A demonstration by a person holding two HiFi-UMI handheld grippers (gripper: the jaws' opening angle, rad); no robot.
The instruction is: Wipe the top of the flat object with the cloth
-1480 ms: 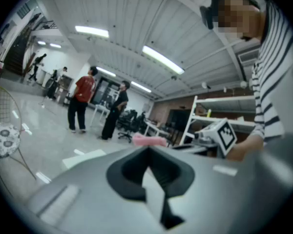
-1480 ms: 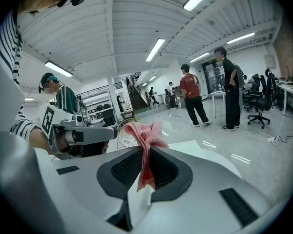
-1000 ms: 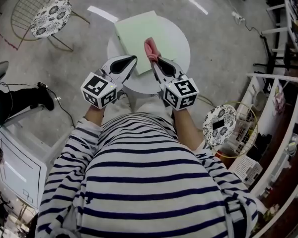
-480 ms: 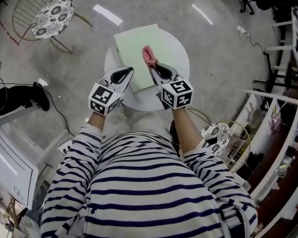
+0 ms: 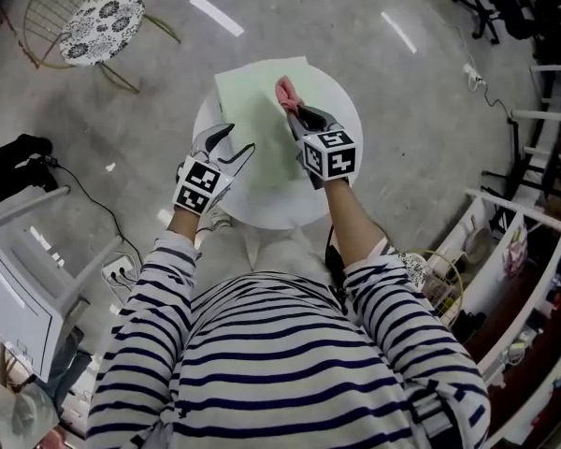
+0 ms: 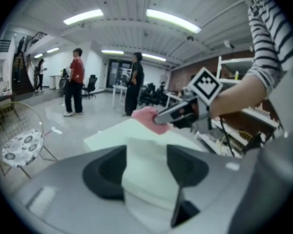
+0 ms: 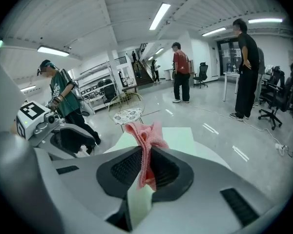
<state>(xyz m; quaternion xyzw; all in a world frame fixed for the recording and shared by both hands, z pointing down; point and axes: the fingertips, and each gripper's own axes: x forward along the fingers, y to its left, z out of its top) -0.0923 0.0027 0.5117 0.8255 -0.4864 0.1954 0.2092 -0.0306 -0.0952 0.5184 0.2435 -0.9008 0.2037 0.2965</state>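
A pale green flat board (image 5: 257, 120) lies on a round white table (image 5: 280, 204). My right gripper (image 5: 294, 110) is shut on a pink cloth (image 5: 286, 91), which it holds over the board's far right part. In the right gripper view the cloth (image 7: 146, 145) hangs pinched between the jaws, above the board (image 7: 178, 138). My left gripper (image 5: 238, 138) is at the board's near left edge, and its jaws are opening. The board (image 6: 144, 169) shows between them, with no pad pressing on it. In the left gripper view, the cloth (image 6: 145, 117) is ahead in the right gripper (image 6: 178, 113).
A wire chair with a patterned cushion (image 5: 98, 21) stands far left on the floor. A black bag (image 5: 19, 162) and a white cabinet (image 5: 19, 283) are at the left. White shelving (image 5: 533, 241) runs along the right. Several people (image 7: 183, 72) stand in the room.
The left gripper's jaws have gone from shut to apart. Both grippers have moved forward over the table, and the right one has carried the cloth further onto the board.
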